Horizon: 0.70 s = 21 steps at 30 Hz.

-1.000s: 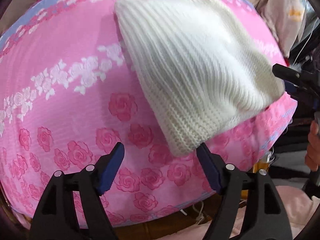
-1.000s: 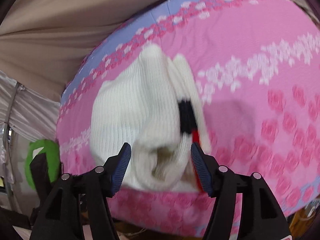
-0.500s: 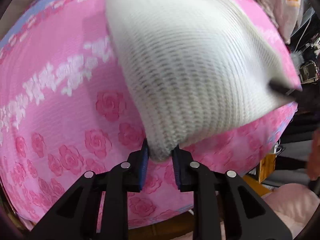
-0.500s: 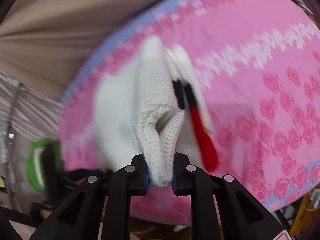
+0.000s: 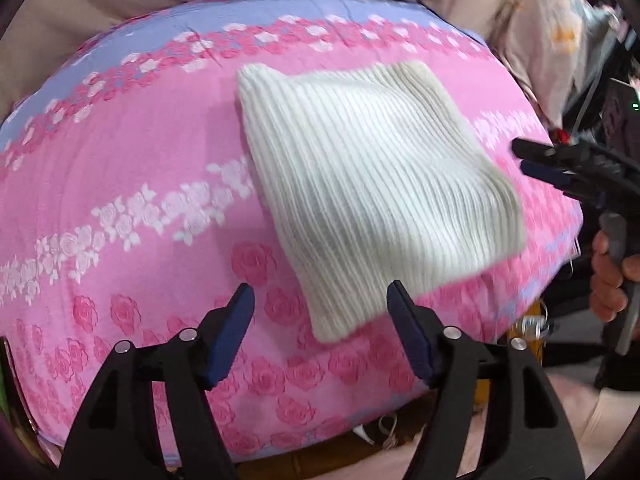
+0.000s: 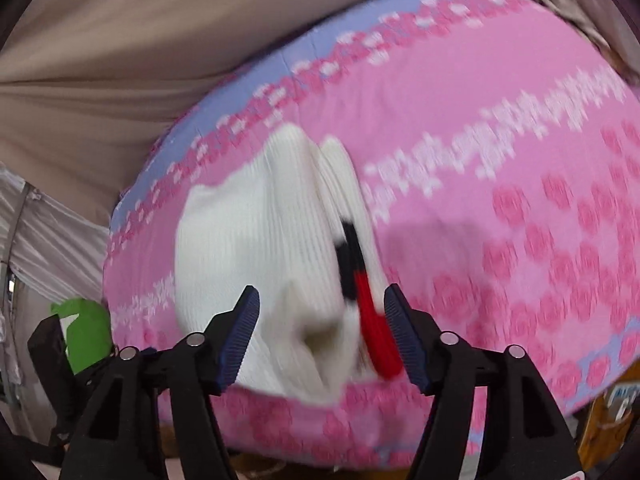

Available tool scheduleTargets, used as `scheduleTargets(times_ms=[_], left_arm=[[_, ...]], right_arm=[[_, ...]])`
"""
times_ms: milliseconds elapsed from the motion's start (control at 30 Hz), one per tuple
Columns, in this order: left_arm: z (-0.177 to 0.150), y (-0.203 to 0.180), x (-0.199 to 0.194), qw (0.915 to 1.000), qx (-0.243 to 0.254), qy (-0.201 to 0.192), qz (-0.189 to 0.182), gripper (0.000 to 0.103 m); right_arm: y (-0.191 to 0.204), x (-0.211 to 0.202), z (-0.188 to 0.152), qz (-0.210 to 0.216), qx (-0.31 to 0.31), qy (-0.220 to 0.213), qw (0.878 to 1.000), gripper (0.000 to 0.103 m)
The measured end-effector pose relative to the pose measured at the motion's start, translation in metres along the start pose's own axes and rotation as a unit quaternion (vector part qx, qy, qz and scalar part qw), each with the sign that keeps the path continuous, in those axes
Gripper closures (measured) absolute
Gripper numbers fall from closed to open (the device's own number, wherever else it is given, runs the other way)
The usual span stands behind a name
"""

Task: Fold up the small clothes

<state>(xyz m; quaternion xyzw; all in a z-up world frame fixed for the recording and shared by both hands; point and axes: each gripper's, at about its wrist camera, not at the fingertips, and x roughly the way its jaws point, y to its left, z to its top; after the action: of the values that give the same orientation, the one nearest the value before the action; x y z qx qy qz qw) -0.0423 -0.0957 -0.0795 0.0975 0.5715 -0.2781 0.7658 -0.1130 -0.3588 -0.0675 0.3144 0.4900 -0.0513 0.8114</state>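
A white ribbed knit garment (image 5: 372, 184) lies folded on the pink rose-patterned cloth (image 5: 120, 208). My left gripper (image 5: 320, 320) is open, its jaws on either side of the garment's near corner, not touching it. In the right wrist view the garment (image 6: 272, 248) shows a black and red stripe (image 6: 360, 292) along a folded edge. My right gripper (image 6: 320, 328) is open and holds nothing, just before the garment's near edge. The right gripper also shows in the left wrist view (image 5: 568, 168), at the garment's right side.
The cloth covers a rounded surface with a lilac border (image 5: 248, 12) at the back. Beige fabric (image 6: 160, 40) lies behind it. A green object (image 6: 84, 332) sits at the left in the right wrist view. A hand (image 5: 608, 276) holds the right gripper's handle.
Both grippers were shut on the garment's near edge half a second ago. Both have opened and let it go and drawn back. The garment now lies flat on the cloth.
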Motion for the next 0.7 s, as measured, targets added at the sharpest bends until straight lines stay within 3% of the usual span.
scheduleTargets(times_ms=[100, 200, 267, 367, 433, 467, 533, 600, 700], left_arm=[[0.01, -0.001, 0.008, 0.9998, -0.013, -0.004, 0.017, 0.036], [0.017, 0.0, 0.015, 0.9992, -0.02, -0.004, 0.035, 0.036], [0.02, 0.005, 0.017, 0.9989, -0.024, -0.003, 0.041, 0.036], [0.021, 0.004, 0.018, 0.9984, -0.027, -0.002, 0.05, 0.034], [0.024, 0.003, 0.022, 0.9982, -0.025, -0.001, 0.055, 0.032], [0.024, 0.003, 0.024, 0.9981, -0.024, 0.0, 0.057, 0.032], [0.025, 0.004, 0.03, 0.9979, -0.025, 0.005, 0.059, 0.032], [0.025, 0.004, 0.034, 0.9976, -0.03, 0.012, 0.061, 0.031], [0.026, 0.005, 0.037, 0.9972, -0.033, 0.015, 0.066, 0.029]], right_arm=[[0.011, 0.04, 0.017, -0.043, -0.029, 0.022, 0.998, 0.039], [0.007, 0.077, 0.018, -0.048, -0.028, 0.058, 0.997, 0.04], [0.012, 0.081, 0.02, -0.041, -0.03, 0.059, 0.997, 0.058], [0.027, 0.054, 0.031, -0.012, -0.05, 0.013, 0.999, 0.081], [0.027, 0.037, 0.037, 0.0, -0.053, -0.016, 0.998, 0.086], [0.022, 0.037, 0.039, -0.006, -0.054, -0.022, 0.998, 0.087], [0.002, 0.064, 0.044, -0.036, -0.048, 0.012, 0.998, 0.087], [-0.022, 0.089, 0.044, -0.014, -0.016, 0.043, 0.999, 0.081], [-0.026, 0.063, 0.044, 0.006, 0.02, 0.014, 1.0, 0.073]])
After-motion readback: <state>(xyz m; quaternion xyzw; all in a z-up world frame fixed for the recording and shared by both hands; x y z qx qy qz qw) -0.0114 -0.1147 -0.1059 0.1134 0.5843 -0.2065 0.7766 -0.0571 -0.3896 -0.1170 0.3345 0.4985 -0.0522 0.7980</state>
